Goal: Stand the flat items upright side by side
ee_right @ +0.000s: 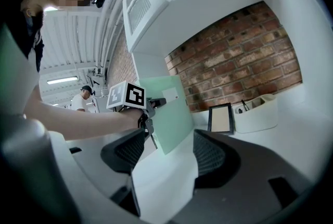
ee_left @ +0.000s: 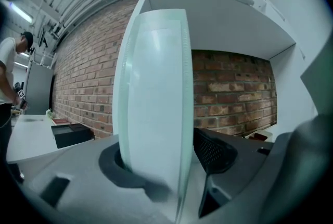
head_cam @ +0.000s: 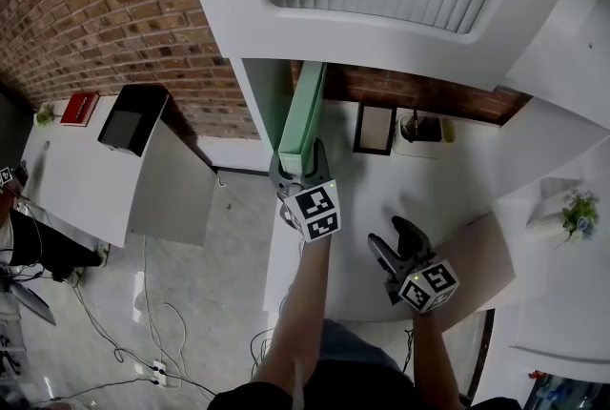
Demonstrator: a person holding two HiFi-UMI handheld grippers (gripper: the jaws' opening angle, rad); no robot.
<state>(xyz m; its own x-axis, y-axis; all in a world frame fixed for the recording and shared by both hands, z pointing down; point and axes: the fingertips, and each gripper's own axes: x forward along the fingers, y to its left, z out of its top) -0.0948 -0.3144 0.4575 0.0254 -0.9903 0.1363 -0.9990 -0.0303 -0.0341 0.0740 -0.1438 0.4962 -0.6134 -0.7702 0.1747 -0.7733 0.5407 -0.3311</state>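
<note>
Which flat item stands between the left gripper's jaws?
The pale green flat panel, beside the white partition; the dark-framed picture stands apart by the brick wall.

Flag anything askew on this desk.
Only the green board, between the left tongs by the shelf wall: in the right gripper view it looks tilted, one lower corner down. The frame and organizer stand orderly; nothing spilled.

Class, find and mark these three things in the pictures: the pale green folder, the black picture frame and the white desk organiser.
pale green folder [head_cam: 303,103]: head view, on its long upper edge.
black picture frame [head_cam: 375,128]: head view, on the pale panel inside the frame.
white desk organiser [ee_right: 257,116]: right gripper view, on its front wall.
</note>
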